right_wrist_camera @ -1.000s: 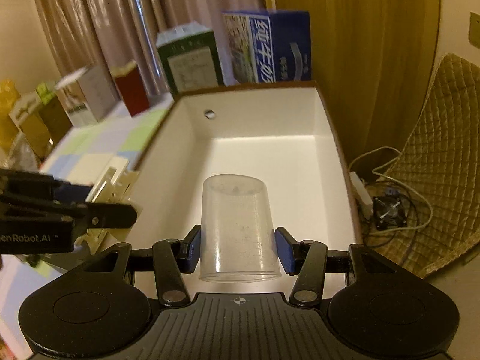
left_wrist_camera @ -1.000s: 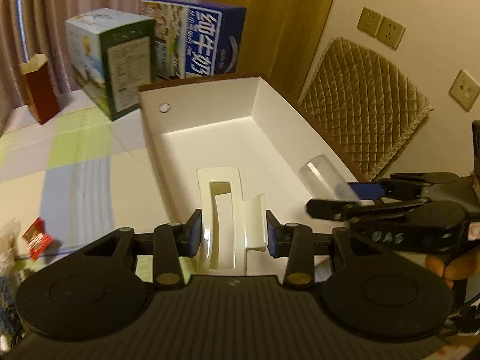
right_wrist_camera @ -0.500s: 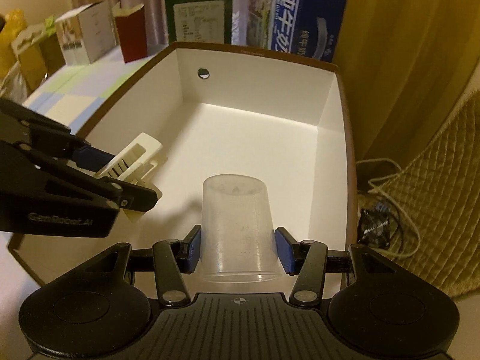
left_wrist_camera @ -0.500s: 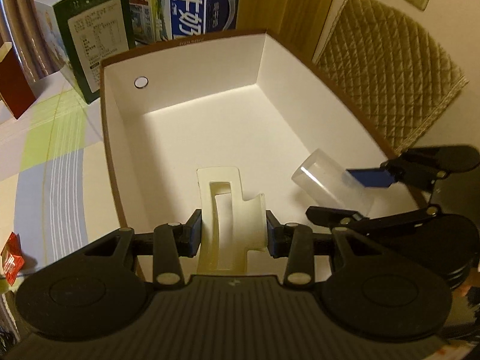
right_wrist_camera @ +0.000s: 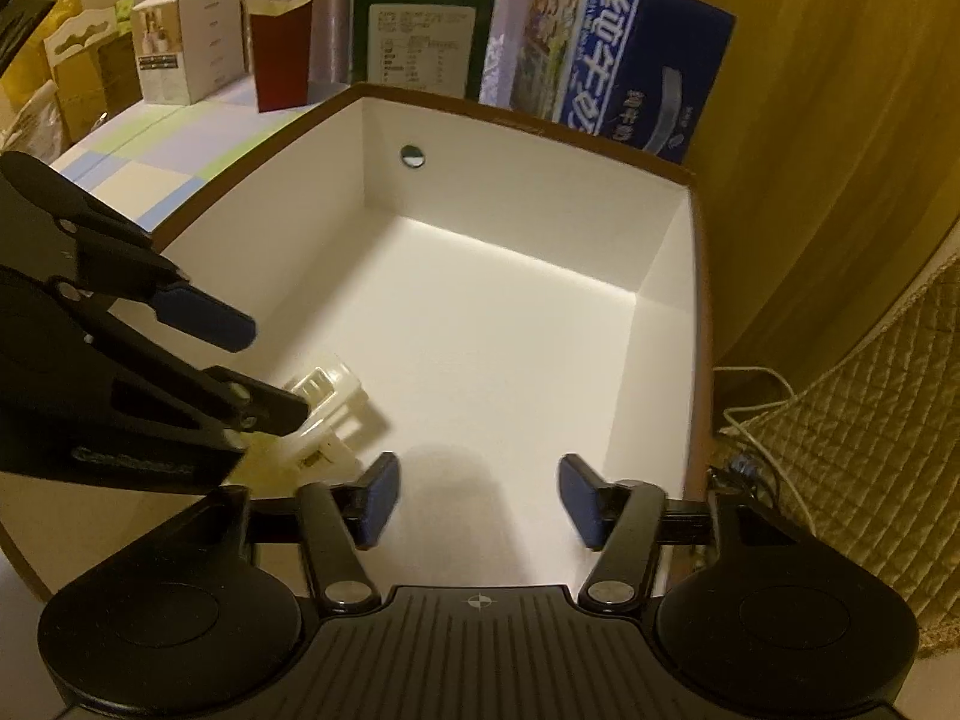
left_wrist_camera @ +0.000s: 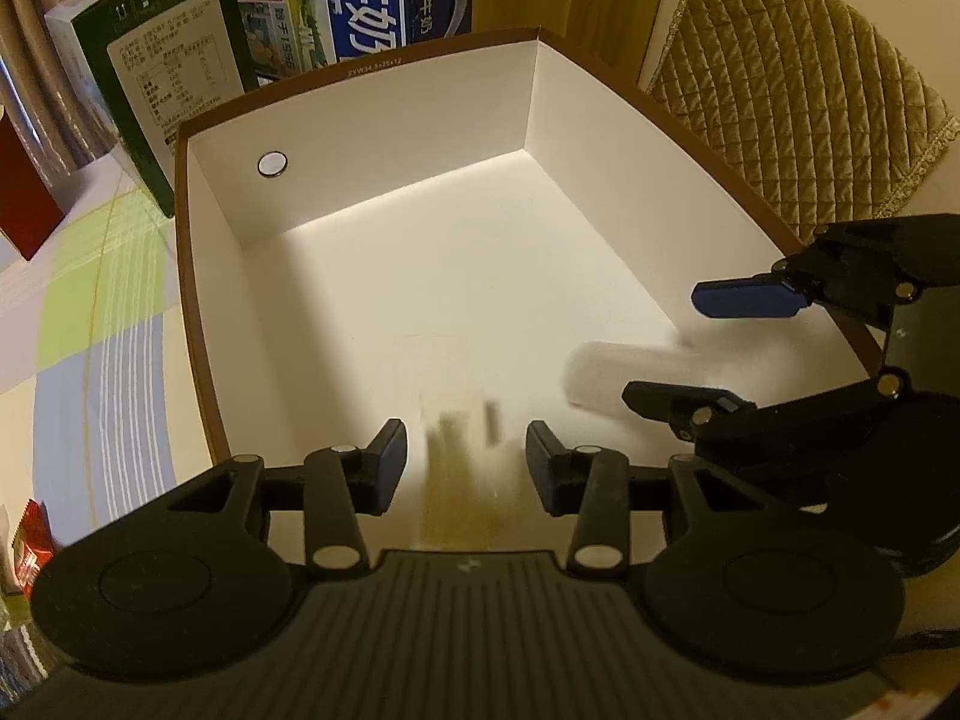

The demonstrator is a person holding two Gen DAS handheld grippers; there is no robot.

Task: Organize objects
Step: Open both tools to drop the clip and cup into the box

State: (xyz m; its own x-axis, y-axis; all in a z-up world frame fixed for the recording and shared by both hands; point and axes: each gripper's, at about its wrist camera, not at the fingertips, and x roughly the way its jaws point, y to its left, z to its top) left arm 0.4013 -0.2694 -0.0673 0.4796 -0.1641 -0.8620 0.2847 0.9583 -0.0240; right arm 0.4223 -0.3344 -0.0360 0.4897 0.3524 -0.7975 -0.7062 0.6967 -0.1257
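**Both grippers letting go over the white box**

The white-lined cardboard box (left_wrist_camera: 372,222) fills both views, brown at the rim, open-topped, its floor mostly bare. Behind it stand a blue milk carton (right_wrist_camera: 624,60) and a green-labelled carton (right_wrist_camera: 420,36), with a dark red carton (right_wrist_camera: 279,54) further off on the checked table cover (left_wrist_camera: 90,312).

The left gripper (left_wrist_camera: 465,468) hangs over the box's near edge with its jaws opening. The cream plastic bracket (right_wrist_camera: 327,414) sits in the gap, blurred in the left wrist view, and the pads stand clear of it on both sides; in the right wrist view it lies on the box floor just under the left fingers.

The right gripper (right_wrist_camera: 477,495) is also opening, its pads wide apart. The clear plastic cup (left_wrist_camera: 630,375) shows only in the left wrist view, a blurred pale shape on its side low in the box, between the right fingers but pressed by neither.

Both pieces look light. The cup is likely thin-walled, slick and prone to rolling; it probably takes a gentle pinch across its body, near the stiffer rim. The bracket looks rigid and ribbed, best held across its flat sides.
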